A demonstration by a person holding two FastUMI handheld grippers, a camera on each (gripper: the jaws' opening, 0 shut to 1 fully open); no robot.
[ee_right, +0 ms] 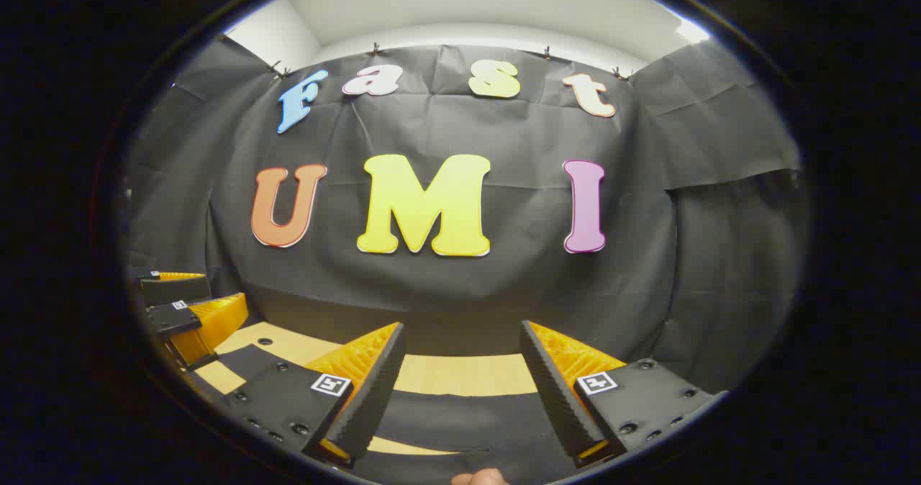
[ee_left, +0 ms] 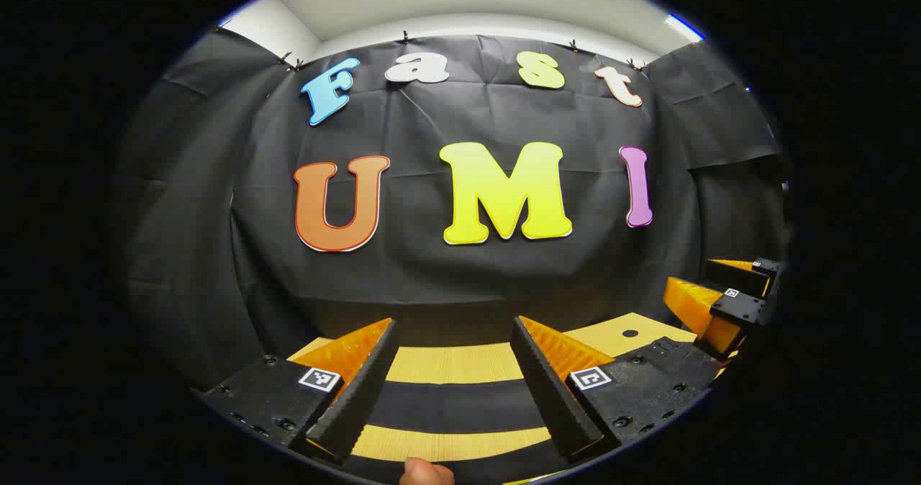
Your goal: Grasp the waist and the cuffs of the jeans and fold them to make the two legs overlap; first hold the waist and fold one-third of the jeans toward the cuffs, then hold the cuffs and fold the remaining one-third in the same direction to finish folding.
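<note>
My left gripper [ee_left: 453, 324] is open, its two fingers spread wide over the far part of the wooden table [ee_left: 446, 363], with nothing between them. My right gripper [ee_right: 462, 325] is open too and holds nothing. Each gripper appears beside the other: the right gripper [ee_left: 712, 287] at the right edge of the left gripper view, the left gripper [ee_right: 188, 296] at the left edge of the right gripper view. Dark bands [ee_left: 460, 404] [ee_right: 460, 419] lie across the tabletop under the fingers. I cannot tell whether they are the jeans.
The black cloth wall [ee_left: 460, 269] stands close behind the table's far edge. A small round hole [ee_left: 629, 333] [ee_right: 265, 341] marks the tabletop between the grippers. A person's fingertip [ee_left: 426, 473] [ee_right: 478, 478] shows at the bottom edge.
</note>
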